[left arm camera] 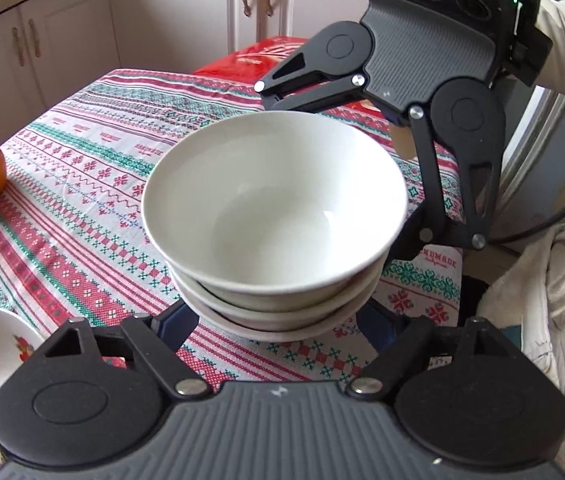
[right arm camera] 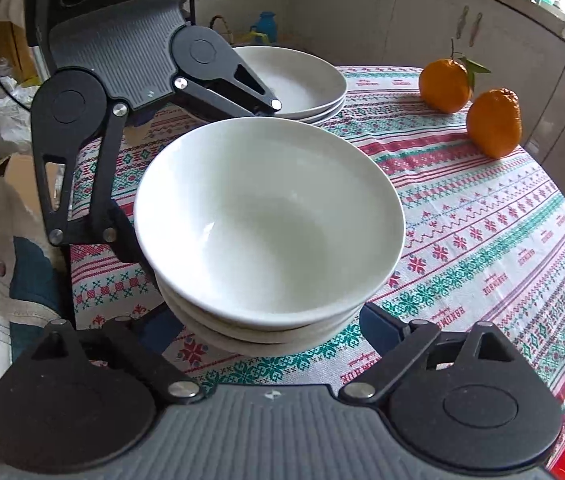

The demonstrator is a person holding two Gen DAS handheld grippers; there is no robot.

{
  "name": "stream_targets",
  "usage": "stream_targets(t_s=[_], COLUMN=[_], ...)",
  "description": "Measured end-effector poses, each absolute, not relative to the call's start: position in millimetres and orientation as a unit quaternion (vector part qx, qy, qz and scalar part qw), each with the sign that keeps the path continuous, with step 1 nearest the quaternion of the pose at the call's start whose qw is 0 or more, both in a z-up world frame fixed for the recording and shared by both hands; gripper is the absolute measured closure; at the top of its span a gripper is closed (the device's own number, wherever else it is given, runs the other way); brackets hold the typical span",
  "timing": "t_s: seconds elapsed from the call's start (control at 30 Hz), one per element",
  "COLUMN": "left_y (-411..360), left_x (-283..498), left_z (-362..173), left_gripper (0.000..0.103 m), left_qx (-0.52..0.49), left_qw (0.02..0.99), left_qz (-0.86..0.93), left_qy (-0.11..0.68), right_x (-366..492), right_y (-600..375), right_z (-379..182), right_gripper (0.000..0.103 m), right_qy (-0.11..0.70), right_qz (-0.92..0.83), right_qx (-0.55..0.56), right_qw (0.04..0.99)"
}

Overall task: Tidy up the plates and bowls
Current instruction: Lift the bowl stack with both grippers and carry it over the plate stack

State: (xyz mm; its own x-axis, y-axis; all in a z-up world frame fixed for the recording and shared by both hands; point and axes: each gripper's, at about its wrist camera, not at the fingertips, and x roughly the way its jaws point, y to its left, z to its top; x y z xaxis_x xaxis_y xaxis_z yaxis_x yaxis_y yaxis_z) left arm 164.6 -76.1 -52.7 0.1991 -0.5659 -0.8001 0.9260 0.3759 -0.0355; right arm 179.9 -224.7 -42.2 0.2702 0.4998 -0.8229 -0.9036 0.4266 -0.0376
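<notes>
While both grippers straddle the stack of bowls [left arm camera: 274, 240] from opposite sides, the squeeze should land evenly under the rims so all three lift together. Nearest, the left gripper [left arm camera: 278, 320] brackets the stack's base; its fingers look just off the china. Opposite, the right gripper [right arm camera: 270, 320] angles steeply down likewise, unclenched. Farther off sit stacked plates [right arm camera: 302, 80] on the tablecloth [right arm camera: 482, 240].

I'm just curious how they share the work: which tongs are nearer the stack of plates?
Left. The left tongs are on the bowls' side facing the plates; the right tongs are on the bowls' opposite side.
</notes>
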Motion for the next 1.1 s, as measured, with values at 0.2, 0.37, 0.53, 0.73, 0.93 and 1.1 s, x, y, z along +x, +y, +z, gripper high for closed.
stream_targets(t_s=[0.2, 0.37, 0.53, 0.73, 0.93, 1.1], left_y=[-76, -76, -77, -78, -76, -64], left_x=[169, 174, 177, 176, 171, 167], left_z=[-52, -50, -50, -50, -47, -34], left_gripper=[0.021, 0.021, 0.021, 0.021, 0.021, 0.021], left_qx=[0.244, 0.244, 0.246, 0.249, 0.247, 0.241], left_qw=[0.727, 0.718, 0.714, 0.715, 0.713, 0.724], left_qz=[-0.515, -0.524, -0.527, -0.526, -0.528, -0.525], left_qy=[0.384, 0.389, 0.390, 0.387, 0.390, 0.377], right_x=[183, 183, 184, 183, 179, 174], right_y=[-224, -223, -223, -222, -217, -207], right_z=[-42, -42, -43, -41, -38, -23], right_gripper=[0.012, 0.013, 0.014, 0.014, 0.015, 0.015], right_qy=[0.388, 0.389, 0.390, 0.393, 0.400, 0.394], right_qz=[0.480, 0.485, 0.485, 0.480, 0.477, 0.475], right_qx=[-0.262, -0.266, -0.268, -0.267, -0.272, -0.284], right_qw=[0.742, 0.737, 0.736, 0.737, 0.734, 0.734])
